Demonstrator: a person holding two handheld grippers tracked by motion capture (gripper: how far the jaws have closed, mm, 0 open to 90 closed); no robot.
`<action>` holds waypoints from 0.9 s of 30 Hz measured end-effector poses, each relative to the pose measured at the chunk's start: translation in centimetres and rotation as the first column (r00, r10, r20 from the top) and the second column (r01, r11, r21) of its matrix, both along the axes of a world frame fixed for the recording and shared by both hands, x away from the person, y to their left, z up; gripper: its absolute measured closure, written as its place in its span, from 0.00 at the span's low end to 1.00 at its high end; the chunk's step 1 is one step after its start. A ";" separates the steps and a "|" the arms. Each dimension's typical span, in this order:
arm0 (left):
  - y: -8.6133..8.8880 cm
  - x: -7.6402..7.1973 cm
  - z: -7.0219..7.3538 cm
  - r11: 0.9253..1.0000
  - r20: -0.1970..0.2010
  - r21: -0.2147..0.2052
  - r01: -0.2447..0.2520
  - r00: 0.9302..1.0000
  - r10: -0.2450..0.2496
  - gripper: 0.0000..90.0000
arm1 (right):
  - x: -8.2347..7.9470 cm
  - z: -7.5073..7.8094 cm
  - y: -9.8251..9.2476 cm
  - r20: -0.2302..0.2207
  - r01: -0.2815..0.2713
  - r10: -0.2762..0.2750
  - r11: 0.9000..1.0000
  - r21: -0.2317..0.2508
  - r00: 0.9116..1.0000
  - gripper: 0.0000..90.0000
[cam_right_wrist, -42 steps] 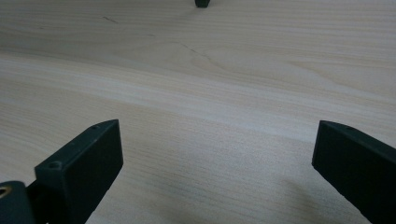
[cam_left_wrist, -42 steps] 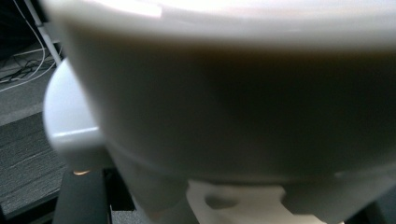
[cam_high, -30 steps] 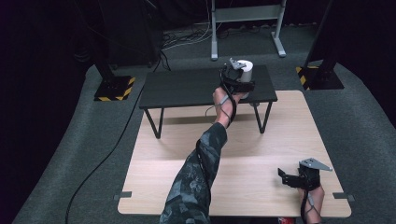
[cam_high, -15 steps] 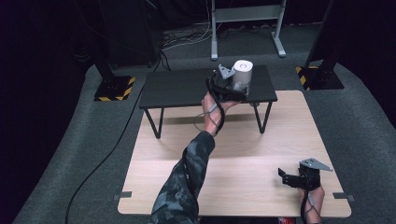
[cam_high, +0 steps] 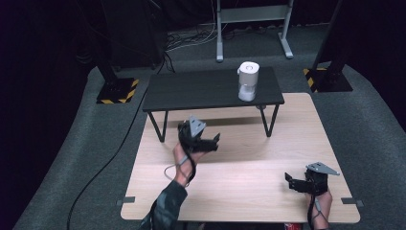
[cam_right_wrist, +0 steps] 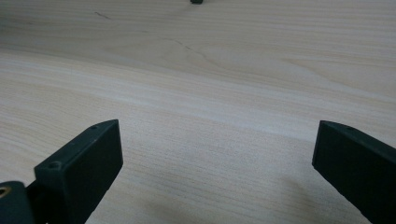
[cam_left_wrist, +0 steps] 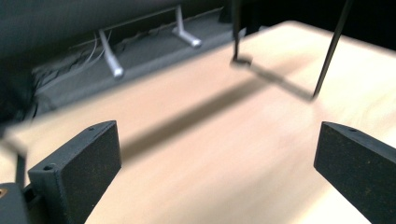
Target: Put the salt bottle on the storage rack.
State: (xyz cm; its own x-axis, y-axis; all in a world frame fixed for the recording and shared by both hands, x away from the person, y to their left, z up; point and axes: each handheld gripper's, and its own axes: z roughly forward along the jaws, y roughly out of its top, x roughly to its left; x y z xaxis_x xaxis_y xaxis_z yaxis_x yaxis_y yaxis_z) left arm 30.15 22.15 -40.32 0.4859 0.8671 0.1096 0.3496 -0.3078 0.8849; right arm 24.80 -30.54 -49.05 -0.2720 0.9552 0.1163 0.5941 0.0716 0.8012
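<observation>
On the pale wooden counter (cam_high: 249,167) stands a small black counter (cam_high: 201,88), bearing at three o'clock a white lidded translucent jar (cam_high: 247,81). Left gripper (cam_high: 205,143), at nine o'clock, and right gripper (cam_high: 296,181), at five, both gape empty.

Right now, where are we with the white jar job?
Done, by the look of it: the white jar stands upright on the black table, nothing touching it. In hand: nothing. The left gripper hangs over the wooden table, jaws wide open and empty; the right gripper sits low near the front edge, also open and empty. Left: no step shows as pending.
</observation>
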 end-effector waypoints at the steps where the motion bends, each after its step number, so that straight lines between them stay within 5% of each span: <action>1: 1.0 -1.4 -1.6 0.999 -0.030 -0.004 -0.038 0.999 0.038 0.00 | 0.0 0.0 0.0 -0.001 0.000 0.000 1.000 -0.001 1.000 0.00; 4: 2.6 -3.0 -3.9 0.996 -0.104 -0.005 -0.093 0.990 0.092 0.00 | 0.1 0.1 0.1 -0.003 0.001 -0.001 1.000 -0.008 1.000 0.00; 5: 3.6 -4.1 -5.4 0.991 -0.140 0.008 -0.133 0.981 0.133 0.00 | 0.1 0.1 0.2 -0.004 0.002 -0.002 1.000 -0.011 1.000 0.00; 9: 5.0 -5.0 -6.7 0.984 -0.183 -0.019 -0.179 0.968 0.173 0.01 | 0.3 0.2 0.3 -0.018 -0.004 0.003 1.000 -0.017 1.000 0.00; 16: 5.5 -4.9 -7.6 0.984 -0.219 -0.010 -0.175 0.961 0.169 0.00 | 0.2 0.2 0.5 -0.016 0.011 -0.011 1.000 -0.024 1.000 0.00; 19: 5.7 -5.2 -7.8 0.985 -0.199 -0.025 -0.173 0.966 0.165 0.01 | 0.3 0.3 0.6 -0.018 0.014 -0.015 1.000 -0.027 1.000 0.00; 23: 5.7 -5.2 -7.8 0.983 -0.208 -0.030 -0.180 0.963 0.170 0.01 | 0.4 0.3 0.7 -0.023 0.009 -0.010 0.999 -0.035 1.000 0.00; 27: 5.2 -4.9 -7.6 0.982 -0.219 0.004 -0.189 0.958 0.185 0.01 | 0.3 0.3 0.8 -0.019 0.009 -0.010 0.999 -0.038 1.000 0.00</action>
